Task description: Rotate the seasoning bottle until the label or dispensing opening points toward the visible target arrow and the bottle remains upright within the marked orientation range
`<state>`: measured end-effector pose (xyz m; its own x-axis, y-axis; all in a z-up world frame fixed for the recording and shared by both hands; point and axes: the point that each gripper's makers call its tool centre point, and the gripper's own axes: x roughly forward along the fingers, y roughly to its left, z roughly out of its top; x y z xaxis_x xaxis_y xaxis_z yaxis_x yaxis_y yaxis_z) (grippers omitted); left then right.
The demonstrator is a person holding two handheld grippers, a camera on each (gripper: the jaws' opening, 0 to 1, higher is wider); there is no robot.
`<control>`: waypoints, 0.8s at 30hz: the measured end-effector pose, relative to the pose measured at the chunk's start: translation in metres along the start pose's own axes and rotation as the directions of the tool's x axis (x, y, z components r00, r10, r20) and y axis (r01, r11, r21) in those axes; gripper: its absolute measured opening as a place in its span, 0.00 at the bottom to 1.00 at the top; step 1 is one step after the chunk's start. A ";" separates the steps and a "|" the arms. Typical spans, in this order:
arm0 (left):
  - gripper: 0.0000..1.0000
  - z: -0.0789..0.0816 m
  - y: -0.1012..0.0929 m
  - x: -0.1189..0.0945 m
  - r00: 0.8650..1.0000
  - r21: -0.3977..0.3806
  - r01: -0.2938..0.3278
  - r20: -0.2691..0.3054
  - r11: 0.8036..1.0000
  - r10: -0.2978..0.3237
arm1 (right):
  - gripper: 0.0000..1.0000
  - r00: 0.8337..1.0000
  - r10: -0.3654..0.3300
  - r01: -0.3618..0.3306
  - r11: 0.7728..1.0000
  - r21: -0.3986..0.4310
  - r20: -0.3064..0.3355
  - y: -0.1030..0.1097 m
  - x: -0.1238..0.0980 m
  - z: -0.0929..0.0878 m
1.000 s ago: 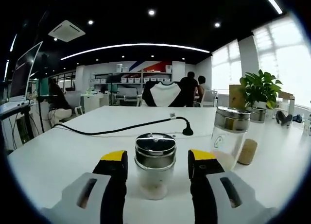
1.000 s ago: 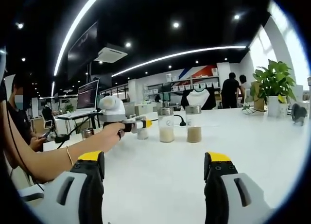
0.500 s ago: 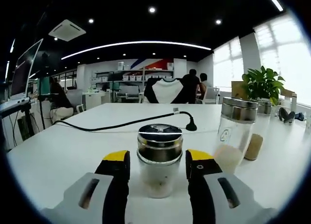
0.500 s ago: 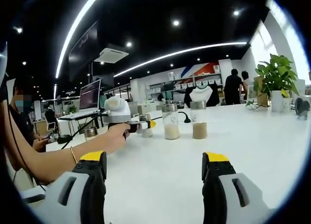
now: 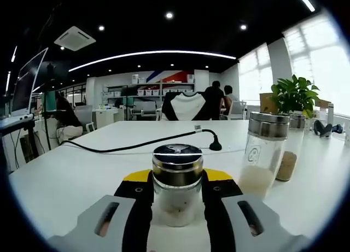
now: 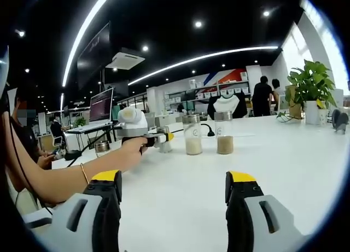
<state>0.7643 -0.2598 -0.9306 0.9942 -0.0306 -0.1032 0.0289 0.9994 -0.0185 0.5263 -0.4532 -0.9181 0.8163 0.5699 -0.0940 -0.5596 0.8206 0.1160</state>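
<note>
A short seasoning bottle [image 5: 177, 183] with a shiny metal lid stands upright on the white surface [image 5: 71, 170], clamped between the black and yellow jaws of the left claw [image 5: 177, 189], which press on both its sides. At about two o'clock from it, two taller glass jars [image 5: 261, 153] stand close together. A black cable [image 5: 136, 144] curves across the surface at twelve o'clock. In the right gripper view, the right claw [image 6: 173, 208] hovers over bare surface, jaws spread wide, holding nothing. A person's hand [image 6: 127, 150] holds the left claw at ten o'clock.
</note>
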 end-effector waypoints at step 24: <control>0.36 0.039 -0.014 -0.015 0.995 0.035 0.062 0.070 0.997 -0.064 | 0.74 1.000 0.000 0.000 1.000 -0.002 -0.002 -0.001 0.002 0.001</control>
<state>0.7532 -0.2731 -0.8898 0.9951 -0.0937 -0.0318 0.0940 0.9955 0.0096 0.5293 -0.4529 -0.9171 0.8159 0.5702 -0.0960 -0.5600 0.8205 0.1145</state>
